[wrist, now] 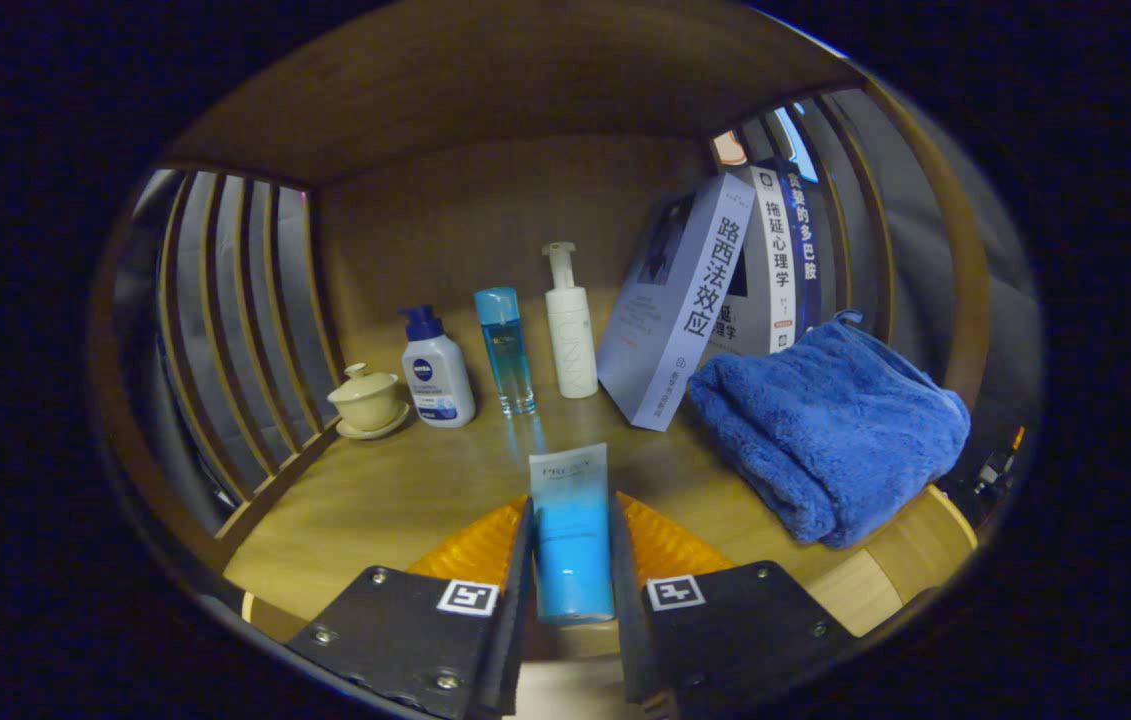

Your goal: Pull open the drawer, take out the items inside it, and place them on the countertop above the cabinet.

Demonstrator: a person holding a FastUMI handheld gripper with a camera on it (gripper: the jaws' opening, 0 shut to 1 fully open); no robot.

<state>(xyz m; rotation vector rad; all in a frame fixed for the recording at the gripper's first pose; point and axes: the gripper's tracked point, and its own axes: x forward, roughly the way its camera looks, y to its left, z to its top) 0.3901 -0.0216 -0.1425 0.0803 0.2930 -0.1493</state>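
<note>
Over the countertop (pixel 395 500), the gripper (pixel 571 560) clamps a blue tube (pixel 571 535) between both fingers; it looks not yet set down

A home setting, staged in a booth, is suggested: a wooden countertop (pixel 395 500) enclosed by slatted wooden side rails (pixel 225 330) is furnished with toiletry bottles (pixel 572 325), a small cream lidded teacup (pixel 367 400), leaning paperback books (pixel 685 300) and a folded blue towel (pixel 830 430).

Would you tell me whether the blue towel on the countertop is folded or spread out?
Folded: the blue towel sits as a thick layered bundle.
</note>
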